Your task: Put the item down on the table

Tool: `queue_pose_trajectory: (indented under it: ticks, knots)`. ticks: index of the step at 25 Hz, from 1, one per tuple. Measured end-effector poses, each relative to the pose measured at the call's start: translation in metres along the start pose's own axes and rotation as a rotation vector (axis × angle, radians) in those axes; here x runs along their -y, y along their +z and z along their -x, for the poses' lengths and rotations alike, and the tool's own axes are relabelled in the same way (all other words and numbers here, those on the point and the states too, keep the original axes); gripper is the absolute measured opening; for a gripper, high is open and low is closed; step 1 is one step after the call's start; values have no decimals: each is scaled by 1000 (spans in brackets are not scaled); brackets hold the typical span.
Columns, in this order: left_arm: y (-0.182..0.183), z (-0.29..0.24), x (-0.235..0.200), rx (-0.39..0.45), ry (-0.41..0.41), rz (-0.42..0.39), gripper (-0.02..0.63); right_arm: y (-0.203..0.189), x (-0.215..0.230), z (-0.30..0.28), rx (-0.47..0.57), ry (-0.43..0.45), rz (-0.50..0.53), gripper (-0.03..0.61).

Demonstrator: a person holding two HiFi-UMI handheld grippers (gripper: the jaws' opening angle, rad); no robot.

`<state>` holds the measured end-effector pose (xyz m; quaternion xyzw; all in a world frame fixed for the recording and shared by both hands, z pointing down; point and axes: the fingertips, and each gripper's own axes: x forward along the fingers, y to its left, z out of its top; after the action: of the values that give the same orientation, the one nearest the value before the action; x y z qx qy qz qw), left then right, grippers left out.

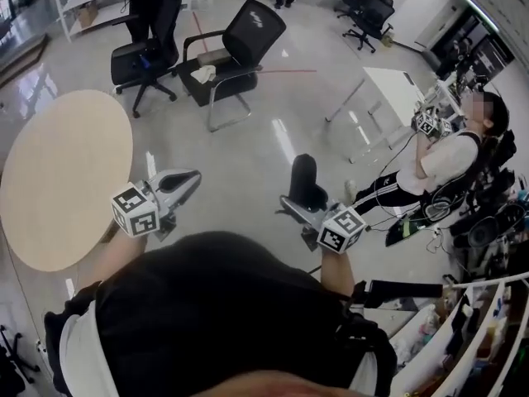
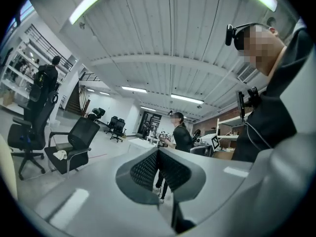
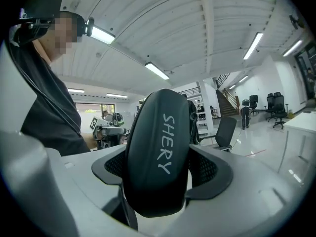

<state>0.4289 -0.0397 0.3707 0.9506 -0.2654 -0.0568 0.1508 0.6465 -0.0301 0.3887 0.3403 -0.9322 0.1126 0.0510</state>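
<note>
A black oblong case with the white print "SHERY" stands upright between the jaws of my right gripper, which is shut on it. In the head view the case sticks up from that right gripper, held over the floor right of centre. My left gripper is held in the air just off the right edge of the round wooden table. In the left gripper view the left gripper has its ribbed pads pressed together with nothing between them.
Two black office chairs stand on the shiny floor beyond the table. A white desk is at the far right. A seated person holds another marker cube there. Shelving fills the lower right.
</note>
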Motion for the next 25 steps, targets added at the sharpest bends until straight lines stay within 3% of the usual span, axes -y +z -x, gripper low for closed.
queue_pose_trajectory:
  ticks: [9, 19, 25]
  knots:
    - [4, 6, -65, 31, 118, 26, -6, 6, 41, -75, -41, 95, 3, 367]
    - [80, 10, -247, 90, 126, 6, -6, 80, 96, -263, -23, 121, 65, 367]
    - [105, 16, -323, 100, 189, 31, -6, 87, 117, -347, -64, 195, 44, 367]
